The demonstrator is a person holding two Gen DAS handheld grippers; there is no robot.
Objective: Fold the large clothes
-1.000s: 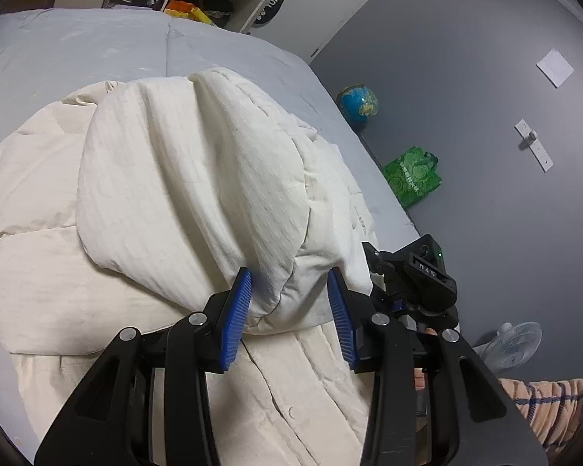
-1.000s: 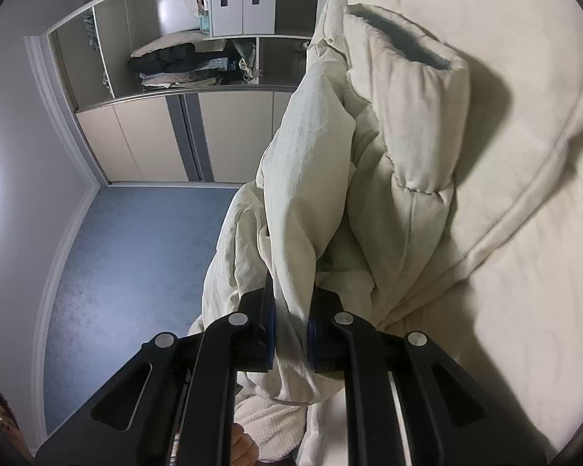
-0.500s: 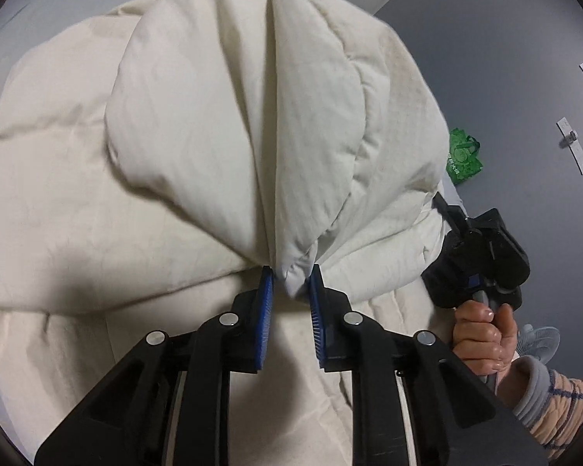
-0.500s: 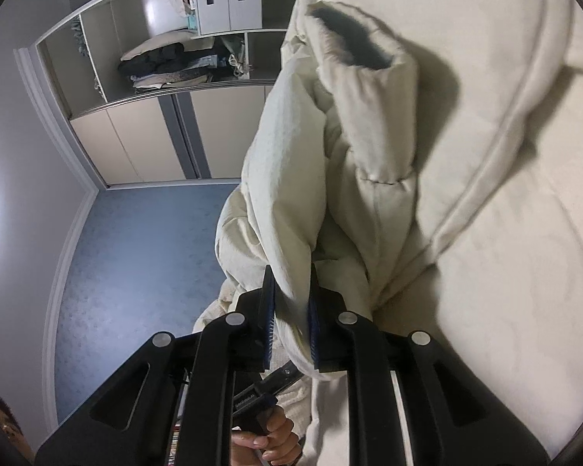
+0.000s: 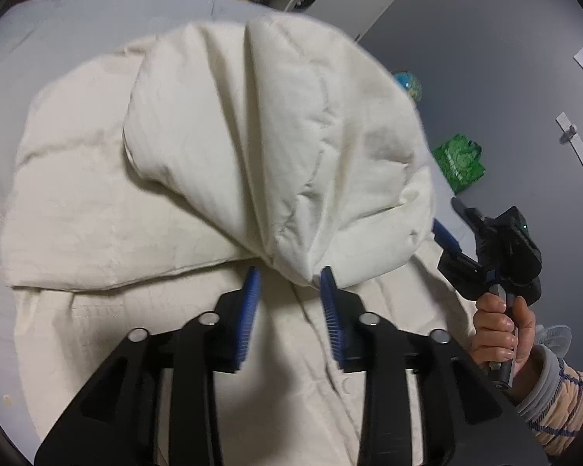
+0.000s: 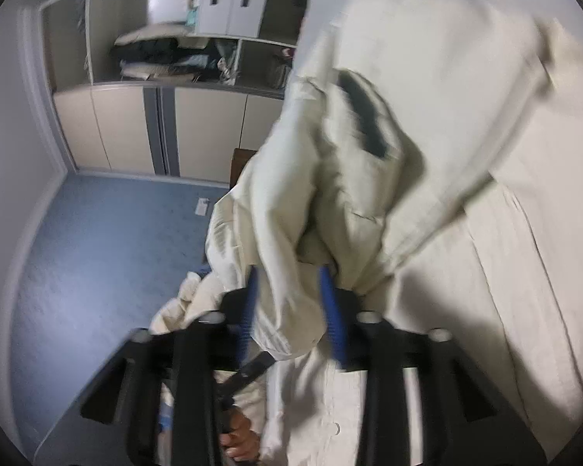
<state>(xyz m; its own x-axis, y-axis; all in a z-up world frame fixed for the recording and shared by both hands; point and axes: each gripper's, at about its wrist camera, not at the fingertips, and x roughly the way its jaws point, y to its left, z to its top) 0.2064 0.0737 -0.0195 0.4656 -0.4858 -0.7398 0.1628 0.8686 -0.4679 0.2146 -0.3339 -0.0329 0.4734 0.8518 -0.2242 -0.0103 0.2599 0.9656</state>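
A large cream padded coat [image 5: 116, 233] lies on a grey bed sheet [image 5: 58, 31]. A puffy folded part of it [image 5: 276, 136] is bunched over the coat's body. My left gripper [image 5: 289, 275] is open, its blue pads spread, with the fold's tip just off the right pad. My right gripper [image 6: 289, 275] is open too, and loose cream fabric [image 6: 291, 233] hangs between its pads. The right gripper also shows in the left wrist view [image 5: 452, 233], held by a hand at the coat's right edge. A dark sleeve opening [image 6: 363, 120] shows in the right wrist view.
A green bag [image 5: 458, 159] and a globe [image 5: 408, 85] sit on the floor by the grey wall. An open wardrobe [image 6: 175, 58] with shelves of clothes stands beyond blue carpet [image 6: 97, 252]. A white fan [image 5: 552, 339] is low at right.
Both grippers have opened: half a second ago each was shut on coat fabric. The fold has dropped lower onto the coat, and more of the bed and floor shows.
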